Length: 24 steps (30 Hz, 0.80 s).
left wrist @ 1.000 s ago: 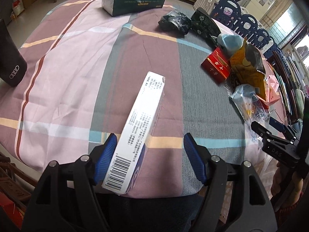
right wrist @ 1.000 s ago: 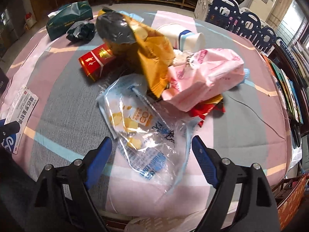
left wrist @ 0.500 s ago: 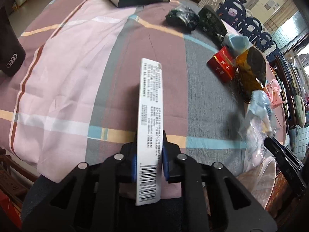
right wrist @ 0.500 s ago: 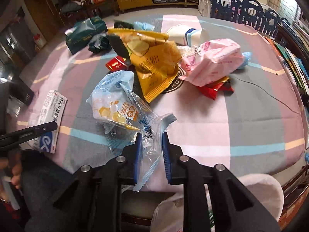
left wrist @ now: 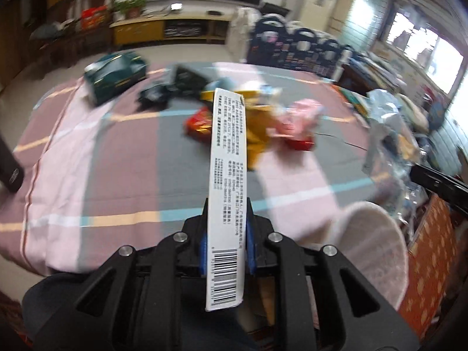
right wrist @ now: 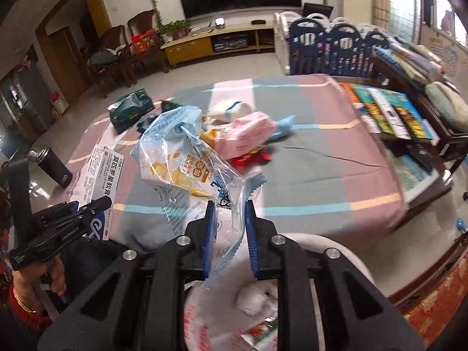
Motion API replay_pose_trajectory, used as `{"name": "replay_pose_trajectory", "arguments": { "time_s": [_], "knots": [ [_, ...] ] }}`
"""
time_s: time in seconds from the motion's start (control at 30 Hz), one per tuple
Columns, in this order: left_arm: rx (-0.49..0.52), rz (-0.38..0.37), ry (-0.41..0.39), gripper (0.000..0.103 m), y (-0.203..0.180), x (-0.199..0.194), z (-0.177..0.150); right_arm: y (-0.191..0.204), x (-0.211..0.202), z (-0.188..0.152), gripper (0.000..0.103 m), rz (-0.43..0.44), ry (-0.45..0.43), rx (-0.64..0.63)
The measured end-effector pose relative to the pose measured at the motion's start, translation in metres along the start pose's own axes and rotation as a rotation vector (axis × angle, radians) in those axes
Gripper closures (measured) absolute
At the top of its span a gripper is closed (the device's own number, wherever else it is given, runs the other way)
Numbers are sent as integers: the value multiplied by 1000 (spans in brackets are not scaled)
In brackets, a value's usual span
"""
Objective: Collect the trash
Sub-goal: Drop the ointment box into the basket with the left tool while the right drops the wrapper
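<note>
My left gripper (left wrist: 225,228) is shut on a long white carton (left wrist: 226,175) with a barcode and holds it edge-up above the table's near side; it also shows in the right wrist view (right wrist: 101,172). My right gripper (right wrist: 229,225) is shut on a clear and blue plastic snack bag (right wrist: 181,158), lifted off the table; the bag also shows in the left wrist view (left wrist: 389,143). A white trash bin (right wrist: 345,251) with a bag of rubbish sits right below my right gripper and shows in the left wrist view (left wrist: 377,251).
On the checked tablecloth (left wrist: 131,161) lie a yellow snack bag (left wrist: 257,128), a pink packet (right wrist: 245,137), red wrappers (right wrist: 251,158), a red box (left wrist: 199,122), a green tissue box (right wrist: 128,114) and a white cup (right wrist: 231,108). A black flask (right wrist: 55,166) stands at the left. Books (right wrist: 386,111) lie at the right.
Both grippers shut a second ago, the left on the carton, the right on the snack bag. Both have since lifted their items and swung back towards the bin at the table's near edge.
</note>
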<state>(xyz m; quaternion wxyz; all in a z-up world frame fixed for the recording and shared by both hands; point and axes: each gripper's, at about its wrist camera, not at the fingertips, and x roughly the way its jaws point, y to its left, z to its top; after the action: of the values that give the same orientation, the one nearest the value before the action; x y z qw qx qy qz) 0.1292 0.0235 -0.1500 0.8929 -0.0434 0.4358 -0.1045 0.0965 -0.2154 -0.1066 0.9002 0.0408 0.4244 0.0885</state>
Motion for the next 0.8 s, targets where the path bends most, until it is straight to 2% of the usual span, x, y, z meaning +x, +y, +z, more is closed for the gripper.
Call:
{"name": "replay_pose_trajectory", "arguments": {
  "time_s": [0.13,0.2,0.3,0.37,0.43,0.53,0.63,0.8],
  "knots": [
    [84,-112,6,82,-50,-12,-4,-34,-25,-26,82,-96,36,17],
    [115,-145,13,82,-70,-17,-9,-49,-21,-44,82,-144,93,32],
    [154,-188,27,82,-93,-22,-14,-67,-4,-79,82,-180,226,65],
    [176,-213,38,82,-108,-25,-19,-78,6,-100,76,-175,300,106],
    [193,-231,52,82,-121,-25,-23,-89,6,-108,54,-159,316,166],
    [236,-263,87,82,-143,-21,-30,-114,-20,-99,34,-130,219,287],
    [297,-321,141,82,-164,-9,-39,-129,-49,-85,28,-148,109,327],
    [399,-369,236,80,-197,10,-64,-141,-72,-78,27,-139,28,379]
  ]
}}
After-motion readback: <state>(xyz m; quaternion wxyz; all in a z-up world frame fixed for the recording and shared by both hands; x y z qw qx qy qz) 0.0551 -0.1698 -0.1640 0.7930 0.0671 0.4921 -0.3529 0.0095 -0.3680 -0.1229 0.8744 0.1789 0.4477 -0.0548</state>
